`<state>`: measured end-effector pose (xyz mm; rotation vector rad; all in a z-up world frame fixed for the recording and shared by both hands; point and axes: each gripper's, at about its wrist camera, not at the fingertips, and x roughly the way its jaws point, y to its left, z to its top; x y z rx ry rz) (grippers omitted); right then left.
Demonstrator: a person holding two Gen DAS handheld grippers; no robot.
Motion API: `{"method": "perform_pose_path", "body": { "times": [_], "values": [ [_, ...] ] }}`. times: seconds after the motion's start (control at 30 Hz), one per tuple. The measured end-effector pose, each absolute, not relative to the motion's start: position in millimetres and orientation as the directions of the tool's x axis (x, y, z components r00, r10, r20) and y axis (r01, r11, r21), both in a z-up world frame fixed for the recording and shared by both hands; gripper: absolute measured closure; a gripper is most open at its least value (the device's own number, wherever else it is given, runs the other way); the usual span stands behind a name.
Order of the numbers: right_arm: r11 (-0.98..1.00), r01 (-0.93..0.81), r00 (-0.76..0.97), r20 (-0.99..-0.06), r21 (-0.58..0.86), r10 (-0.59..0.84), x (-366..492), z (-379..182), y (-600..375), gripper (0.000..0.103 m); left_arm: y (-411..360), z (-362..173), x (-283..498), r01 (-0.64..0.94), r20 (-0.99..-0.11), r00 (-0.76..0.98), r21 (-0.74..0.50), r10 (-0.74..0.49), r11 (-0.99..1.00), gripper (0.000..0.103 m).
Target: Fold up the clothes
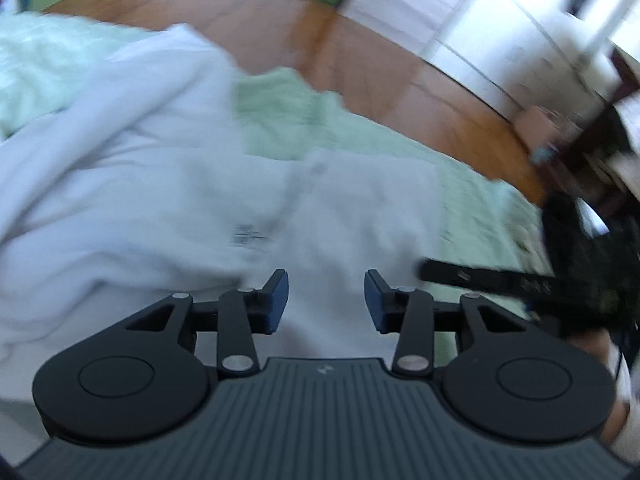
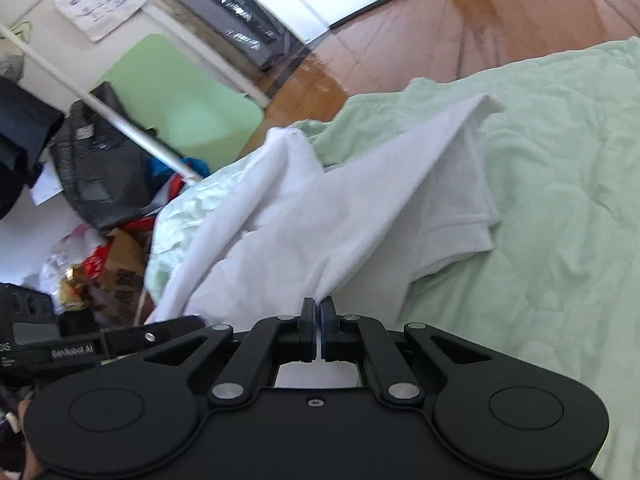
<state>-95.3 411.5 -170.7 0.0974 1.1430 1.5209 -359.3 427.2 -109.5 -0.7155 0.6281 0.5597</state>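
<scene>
A white shirt (image 1: 160,184) lies crumpled on a pale green bedsheet (image 1: 288,120). My left gripper (image 1: 326,296) is open and empty just above the shirt's cloth; the view is blurred. My right gripper (image 2: 319,312) is shut on a pinched edge of the white shirt (image 2: 320,216), which rises in a taut ridge from the pads toward a far corner. One short sleeve (image 2: 456,220) lies flat on the green sheet (image 2: 560,200). The left gripper's body (image 2: 80,348) shows at the left edge of the right wrist view, and the right gripper's body (image 1: 520,280) at the right of the left wrist view.
A wooden floor (image 1: 360,40) runs beyond the bed. Beside the bed in the right wrist view are a dark mesh bag (image 2: 100,160), a cardboard box (image 2: 124,256), plastic bags, a metal pole (image 2: 100,108) and a green mat (image 2: 180,104).
</scene>
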Motion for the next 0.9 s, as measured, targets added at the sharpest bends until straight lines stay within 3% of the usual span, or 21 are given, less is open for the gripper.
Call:
{"method": "perform_pose_path", "body": {
  "times": [0.1, 0.13, 0.2, 0.3, 0.4, 0.53, 0.57, 0.6, 0.67, 0.7, 0.9],
  "values": [
    [0.059, -0.664, -0.398, -0.419, 0.745, 0.816, -99.5, -154.7, 406.1, 0.099, 412.4, -104.5, -346.7, -0.581, -0.673, 0.709, -0.387, 0.212, 0.716, 0.062],
    [0.022, -0.63, -0.421, -0.365, 0.776, 0.831, -99.4, -148.1, 403.9, 0.099, 411.2, -105.5, -345.9, -0.556, -0.653, 0.734, -0.422, 0.185, 0.716, 0.061],
    [-0.024, -0.584, -0.451, -0.299, 0.812, 0.841, -101.5, -136.1, 403.9, 0.099, 416.9, -112.8, -351.4, -0.499, -0.573, 0.811, -0.575, 0.117, 0.649, 0.045],
    [-0.045, -0.577, -0.475, -0.291, 0.816, 0.83, -110.6, -123.5, 411.1, 0.099, 420.7, -117.4, -358.3, -0.439, -0.492, 0.868, -0.696, 0.068, 0.568, 0.043],
    [-0.066, -0.586, -0.493, -0.292, 0.807, 0.819, -117.5, -116.5, 413.4, 0.099, 409.8, -105.1, -354.7, -0.423, -0.474, 0.874, -0.628, 0.109, 0.653, 0.024],
    [-0.146, -0.561, -0.547, -0.233, 0.815, 0.804, -125.3, -105.9, 410.8, 0.099, 414.7, -107.6, -351.7, -0.522, -0.527, 0.826, -0.581, 0.2, 0.625, 0.022],
    [-0.161, -0.571, -0.553, -0.233, 0.805, 0.8, -127.3, -103.1, 409.6, 0.099, 417.3, -110.6, -352.7, -0.55, -0.54, 0.812, -0.58, 0.221, 0.601, 0.032],
    [-0.177, -0.581, -0.56, -0.232, 0.795, 0.796, -129.4, -100.3, 408.5, 0.099, 420.4, -112.2, -355.1, -0.576, -0.551, 0.797, -0.575, 0.246, 0.58, 0.059],
    [-0.169, -0.648, -0.539, -0.29, 0.743, 0.791, -136.0, -95.8, 408.6, 0.099, 427.5, -111.6, -363.5, -0.627, -0.567, 0.766, -0.556, 0.304, 0.545, 0.095],
    [-0.152, -0.693, -0.518, -0.34, 0.705, 0.785, -140.0, -96.3, 410.1, 0.099, 431.1, -111.3, -367.7, -0.652, -0.574, 0.749, -0.546, 0.332, 0.526, 0.099],
    [0.0, -0.76, -0.389, -0.455, 0.65, 0.801, -117.3, -111.9, 407.7, 0.094, 444.1, -89.5, -407.2, -0.807, -0.583, 0.591, -0.422, 0.558, 0.413, 0.099]
  ]
}}
